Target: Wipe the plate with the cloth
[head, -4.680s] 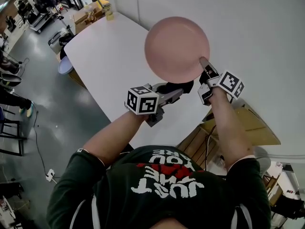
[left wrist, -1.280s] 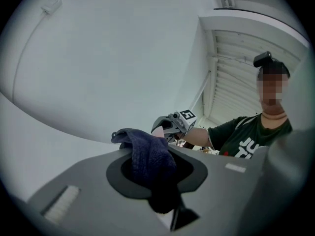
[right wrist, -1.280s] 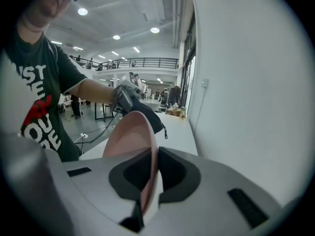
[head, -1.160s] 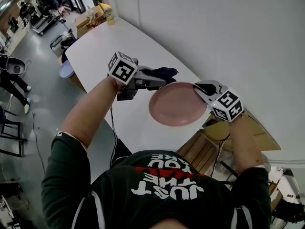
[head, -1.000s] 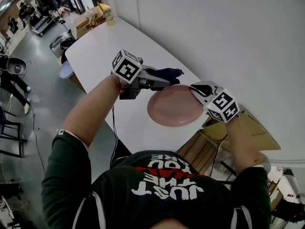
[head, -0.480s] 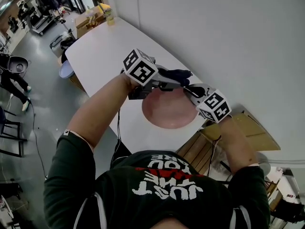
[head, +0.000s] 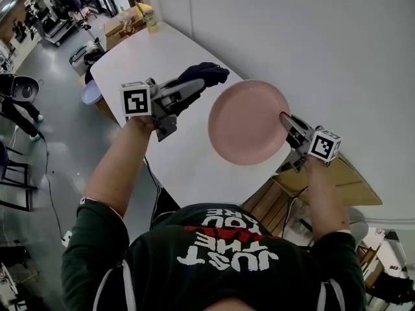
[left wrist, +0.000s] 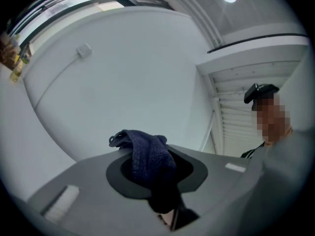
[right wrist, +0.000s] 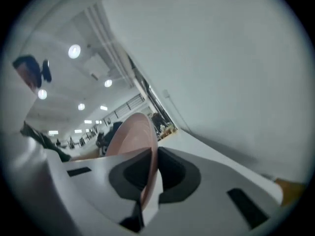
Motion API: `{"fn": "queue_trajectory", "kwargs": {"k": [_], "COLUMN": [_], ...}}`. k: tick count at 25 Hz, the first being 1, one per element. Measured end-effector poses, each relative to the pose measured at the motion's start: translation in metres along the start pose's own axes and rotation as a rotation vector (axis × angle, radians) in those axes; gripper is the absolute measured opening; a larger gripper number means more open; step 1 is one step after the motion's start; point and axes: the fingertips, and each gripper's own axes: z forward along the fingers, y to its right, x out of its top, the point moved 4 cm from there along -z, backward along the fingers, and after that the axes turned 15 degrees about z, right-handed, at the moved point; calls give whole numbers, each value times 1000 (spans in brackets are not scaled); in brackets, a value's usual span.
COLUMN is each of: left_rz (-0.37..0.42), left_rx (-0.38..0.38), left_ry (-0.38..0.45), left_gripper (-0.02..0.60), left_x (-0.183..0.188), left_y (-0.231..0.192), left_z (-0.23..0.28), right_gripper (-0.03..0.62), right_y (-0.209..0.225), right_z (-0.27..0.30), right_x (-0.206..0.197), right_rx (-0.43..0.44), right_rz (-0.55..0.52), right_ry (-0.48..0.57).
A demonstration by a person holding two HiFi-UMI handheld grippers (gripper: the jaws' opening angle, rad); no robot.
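Note:
The pink plate [head: 248,121] is held up over the white table [head: 152,63], its face turned toward me. My right gripper [head: 286,120] is shut on the plate's right rim; in the right gripper view the plate [right wrist: 138,136] runs edge-on between the pads. To the plate's left, my left gripper [head: 202,81] is shut on a dark blue cloth [head: 203,74], apart from the plate. The bunched cloth [left wrist: 146,156] sticks up from between the jaws in the left gripper view.
A white wall [head: 311,37] runs along the table's far side. Bottles and a box [head: 133,15] stand at the table's far end. A wooden chair [head: 324,173] stands at the near right corner. People and equipment occupy the floor on the left [head: 26,89].
The left gripper has drawn the cloth away to the left and up, off the plate. The right gripper has rolled, tipping the plate from nearly flat to facing me.

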Motion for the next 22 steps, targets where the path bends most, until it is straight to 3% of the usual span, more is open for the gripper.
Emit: {"fn": "queue_trajectory", "kwargs": {"k": [3,7,12,15,22], "left_rz": [-70,-73,-80,-59,-47], "left_rx": [-12,-50,-188,-255,-296], "left_ry": [114,157,237,253,237], "left_gripper": [84,84,84,84,84], "left_x": [-6,-15,-3,9,19], "left_y": [1,18,74,99,89], "left_z": [-9,11,45,55,85], "right_gripper": [17,17,17,17,17], "right_y": [-8,-19,-45,-54,-35], "right_z": [1,15,5,5,25], "right_x": [0,-9,-27,-38,-31], "right_rx": [137,287,617,652,665], "right_rz": [161,290,431,430,434], "right_ry": [105,192,313,302,302]}}
